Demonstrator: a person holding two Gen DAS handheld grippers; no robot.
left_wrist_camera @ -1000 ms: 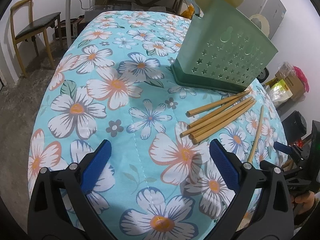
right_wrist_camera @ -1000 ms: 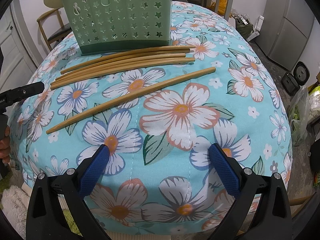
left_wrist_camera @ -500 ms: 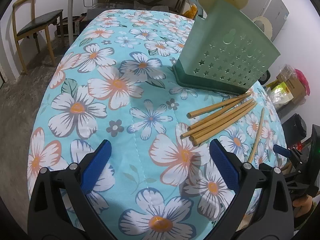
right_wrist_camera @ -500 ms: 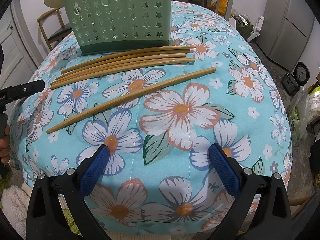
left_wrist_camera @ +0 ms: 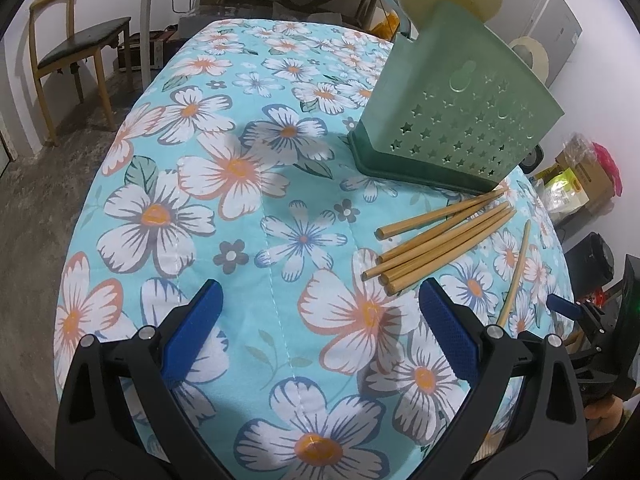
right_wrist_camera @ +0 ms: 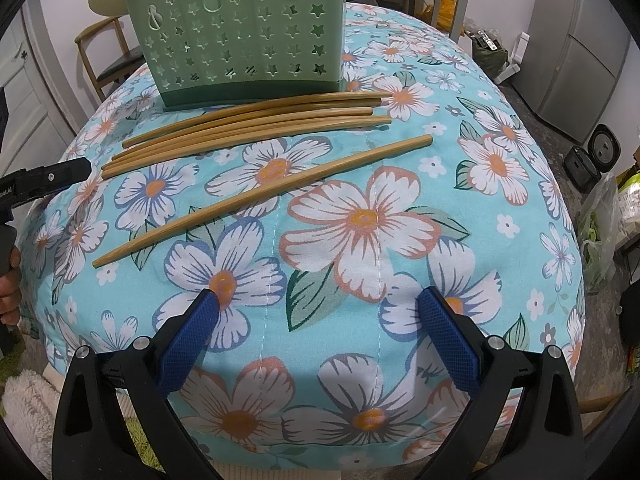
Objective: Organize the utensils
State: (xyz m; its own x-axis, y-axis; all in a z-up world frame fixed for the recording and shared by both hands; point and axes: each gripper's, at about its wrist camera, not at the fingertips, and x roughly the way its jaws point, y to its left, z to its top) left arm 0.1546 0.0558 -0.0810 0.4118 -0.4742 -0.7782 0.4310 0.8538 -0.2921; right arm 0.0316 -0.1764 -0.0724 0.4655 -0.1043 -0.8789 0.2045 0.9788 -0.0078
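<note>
Left gripper and right gripper gape apart (both empty); 5 bundled tan bamboo chopsticks lie beside the green star-perforated plastic holder.

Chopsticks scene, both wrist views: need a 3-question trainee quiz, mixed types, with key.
1. True or false: the green holder already has chopsticks standing in it.
2. Which chopstick lies apart from the bundle? A. the single chopstick nearest the right gripper B. the one touching the holder's base
3. Fill in: both the right gripper and the left gripper are ____ and hold nothing.

Key: 1 false, all chopsticks lie on the floral cloth; 2 A; 3 open.
</note>
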